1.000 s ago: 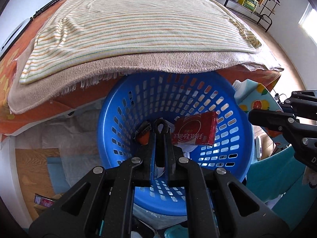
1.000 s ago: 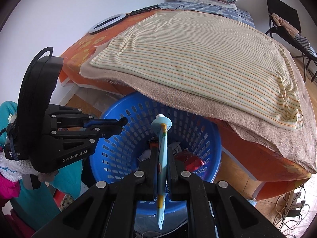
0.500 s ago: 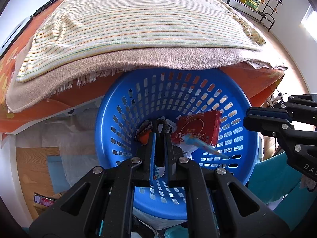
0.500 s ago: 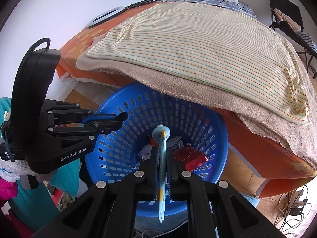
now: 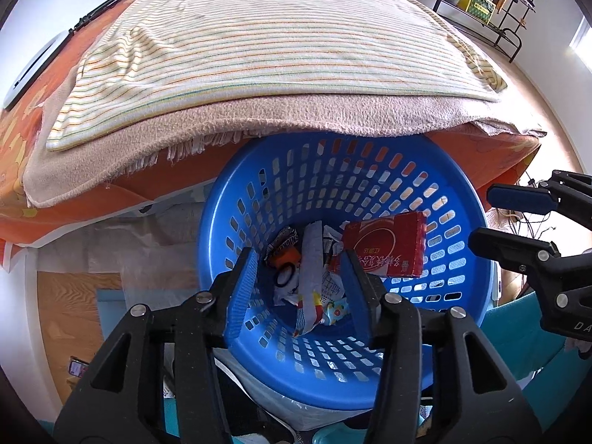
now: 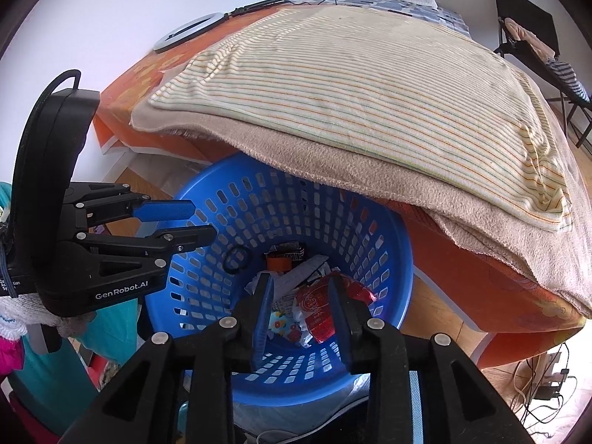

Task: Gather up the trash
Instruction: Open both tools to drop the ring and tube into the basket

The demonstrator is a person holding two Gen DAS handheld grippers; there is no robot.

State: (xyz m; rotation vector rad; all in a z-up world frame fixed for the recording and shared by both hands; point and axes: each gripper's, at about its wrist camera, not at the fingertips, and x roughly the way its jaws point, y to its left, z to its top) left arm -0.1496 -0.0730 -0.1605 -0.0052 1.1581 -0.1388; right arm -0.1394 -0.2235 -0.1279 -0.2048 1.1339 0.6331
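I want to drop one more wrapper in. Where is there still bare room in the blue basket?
The blue basket has bare floor along its near side, between the wrappers and the near wall, and some on the left by the black ring. The middle and far right are crowded: the red packet, white wrapper and orange wrapper pile together there.

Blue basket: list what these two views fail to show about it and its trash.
- Basket far rim: both views, covered by the beige blanket.
- Basket near rim and base: both views, hidden behind the gripper bodies.
- Trash underneath: left view, covered by the red packet and white wrapper.
- Print on the wrappers: too small to read.
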